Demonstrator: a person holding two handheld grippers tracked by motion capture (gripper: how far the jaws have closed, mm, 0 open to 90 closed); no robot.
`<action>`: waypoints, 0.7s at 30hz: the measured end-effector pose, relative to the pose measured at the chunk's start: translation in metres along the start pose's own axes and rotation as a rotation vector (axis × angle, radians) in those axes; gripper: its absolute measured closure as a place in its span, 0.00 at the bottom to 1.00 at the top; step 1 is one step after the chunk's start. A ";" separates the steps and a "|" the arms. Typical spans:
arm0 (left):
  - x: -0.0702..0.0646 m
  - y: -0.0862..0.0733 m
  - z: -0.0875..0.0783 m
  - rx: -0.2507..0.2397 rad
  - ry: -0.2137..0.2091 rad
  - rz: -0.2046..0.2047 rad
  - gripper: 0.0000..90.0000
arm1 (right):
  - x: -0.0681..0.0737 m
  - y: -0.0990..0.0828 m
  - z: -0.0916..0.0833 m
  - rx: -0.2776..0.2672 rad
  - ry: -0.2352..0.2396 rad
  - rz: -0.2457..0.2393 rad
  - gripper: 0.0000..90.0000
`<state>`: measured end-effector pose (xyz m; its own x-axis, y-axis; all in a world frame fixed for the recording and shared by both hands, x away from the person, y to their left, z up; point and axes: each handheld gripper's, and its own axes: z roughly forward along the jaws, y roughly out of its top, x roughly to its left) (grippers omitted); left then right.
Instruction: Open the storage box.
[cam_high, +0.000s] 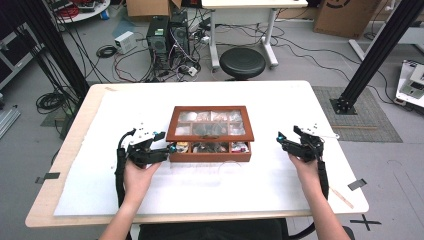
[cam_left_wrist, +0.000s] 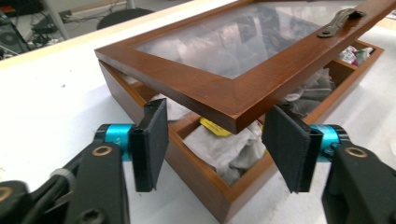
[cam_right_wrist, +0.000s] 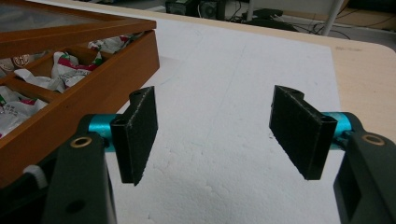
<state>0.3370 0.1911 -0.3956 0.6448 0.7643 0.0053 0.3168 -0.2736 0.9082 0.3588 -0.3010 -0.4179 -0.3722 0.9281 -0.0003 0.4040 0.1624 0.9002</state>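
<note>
- The wooden box (cam_high: 210, 150) sits near the middle of the table (cam_high: 75, 135), on the white sheet (cam_high: 100, 190) that covers most of the tabletop.
- Its glazed lid (cam_high: 210, 123) is propped up above the box, tilted, leaving the front row of compartments uncovered.
- Crumpled packets (cam_left_wrist: 224, 147) lie in the compartments under the lid's front edge.
- The left gripper (cam_high: 169, 148) is just beside the box's front left corner; in the left gripper view the lid's corner sits between its spread jaws.
- The right gripper (cam_high: 280, 138) is to the right of the box, apart from it, over the sheet.
- A round stool (cam_high: 242, 62) stands on the floor behind the table.
</note>
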 end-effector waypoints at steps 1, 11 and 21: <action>0.000 0.001 0.000 -0.008 0.002 0.004 0.45 | 0.000 0.000 0.000 -0.001 0.000 0.000 0.37; 0.003 0.010 0.000 -0.038 -0.003 0.037 0.46 | 0.001 0.000 0.000 -0.002 -0.001 0.003 0.37; 0.011 0.028 0.000 -0.039 -0.045 0.056 0.47 | 0.001 0.001 -0.001 -0.011 -0.008 0.001 0.37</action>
<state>0.3531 0.1923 -0.3697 0.6916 0.7213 0.0389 0.2527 -0.2920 0.9224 0.3580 -0.2999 -0.4166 -0.3652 0.9309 -0.0029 0.3948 0.1577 0.9051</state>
